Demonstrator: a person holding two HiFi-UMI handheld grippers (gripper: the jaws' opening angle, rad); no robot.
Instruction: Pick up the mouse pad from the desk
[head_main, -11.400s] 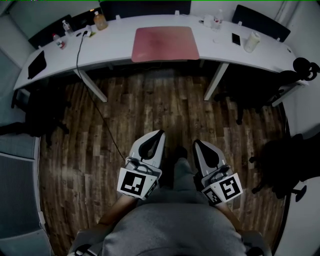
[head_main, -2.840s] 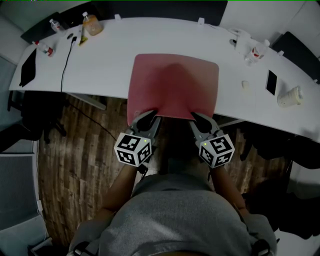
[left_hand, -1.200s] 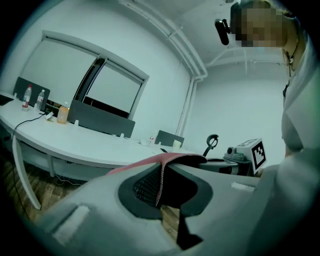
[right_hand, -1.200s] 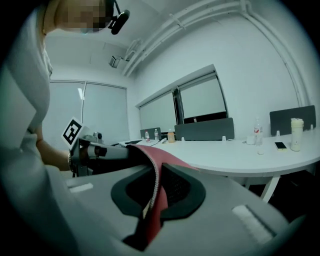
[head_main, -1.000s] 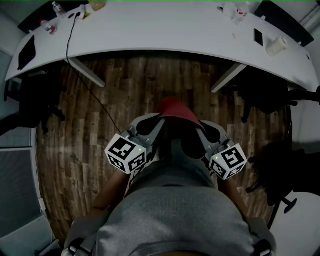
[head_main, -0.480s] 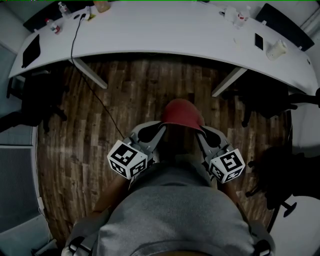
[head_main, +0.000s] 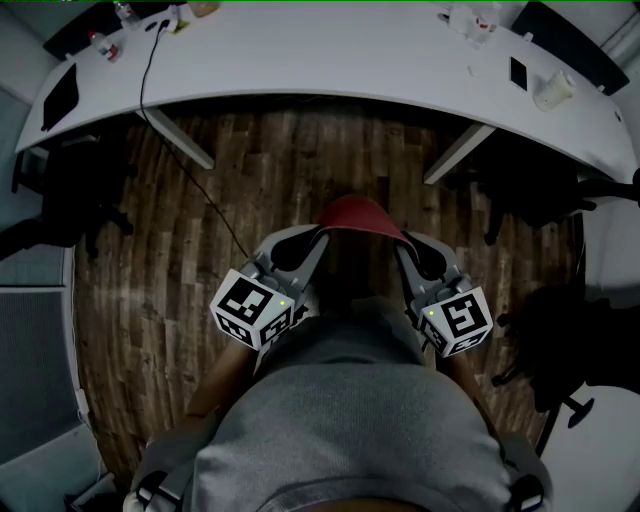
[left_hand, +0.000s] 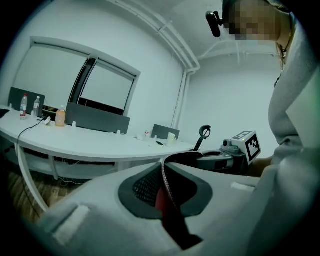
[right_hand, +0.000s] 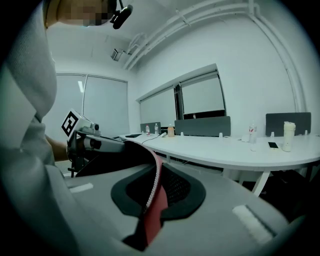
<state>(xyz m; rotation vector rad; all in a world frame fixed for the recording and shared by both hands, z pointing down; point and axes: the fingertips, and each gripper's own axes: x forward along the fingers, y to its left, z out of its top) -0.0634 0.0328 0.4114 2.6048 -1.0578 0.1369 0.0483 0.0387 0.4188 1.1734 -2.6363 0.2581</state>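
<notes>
Left tool (head_main: 310, 243) and right tool (head_main: 405, 252) both clamp red mouse pad (head_main: 352, 214) at frame centre. Bench (head_main: 330, 60) runs across top.

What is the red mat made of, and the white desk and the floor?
The red mouse pad looks like soft fabric over rubbery foam: it bends in an arch between the left tongs and the right tongs, and its edge shows stitching. The desk looks like smooth, matte white board, probably laminate. The floor looks like wood planks, real or printed.
</notes>
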